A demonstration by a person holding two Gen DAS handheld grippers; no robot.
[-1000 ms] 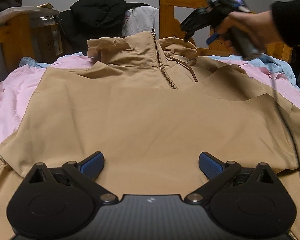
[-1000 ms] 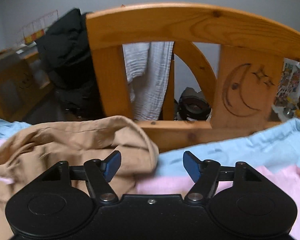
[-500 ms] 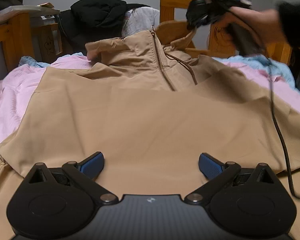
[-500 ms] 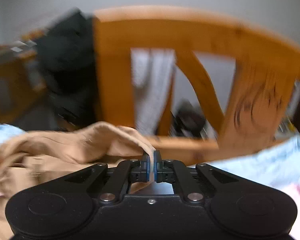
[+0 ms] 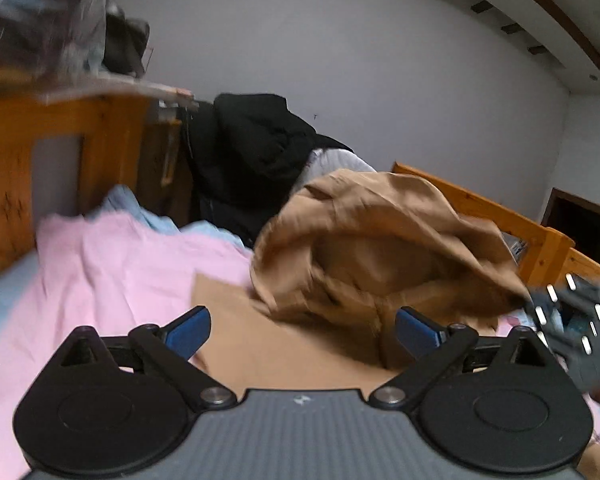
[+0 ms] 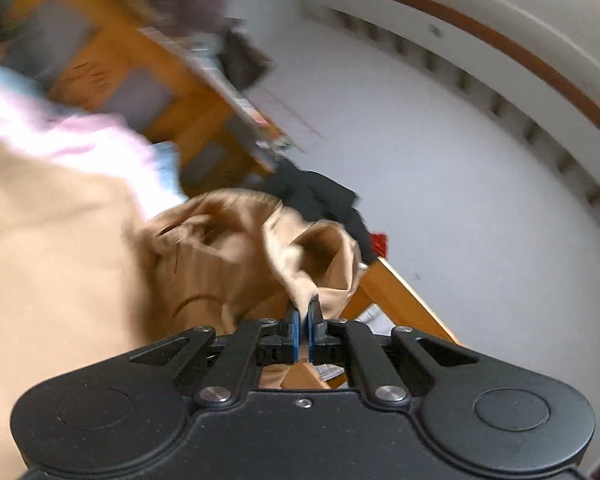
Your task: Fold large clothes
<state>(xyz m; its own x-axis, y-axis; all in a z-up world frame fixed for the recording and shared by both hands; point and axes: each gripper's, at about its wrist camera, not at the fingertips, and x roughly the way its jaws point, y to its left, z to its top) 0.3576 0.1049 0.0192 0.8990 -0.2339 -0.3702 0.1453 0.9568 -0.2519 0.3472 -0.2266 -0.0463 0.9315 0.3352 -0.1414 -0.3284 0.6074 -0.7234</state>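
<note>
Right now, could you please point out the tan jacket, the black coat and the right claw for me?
tan jacket point(image 5: 380, 240): left wrist view, on the lifted, bunched part.
black coat point(image 5: 256, 148): left wrist view, on its middle.
right claw point(image 6: 303, 320): right wrist view, between the shut fingertips.

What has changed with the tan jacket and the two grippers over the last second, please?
The right gripper closed its fingers on the hood end of the tan jacket and lifted it up off the pink bedding, bunching it. The left gripper tilted upward but stayed open, holding nothing.
</note>
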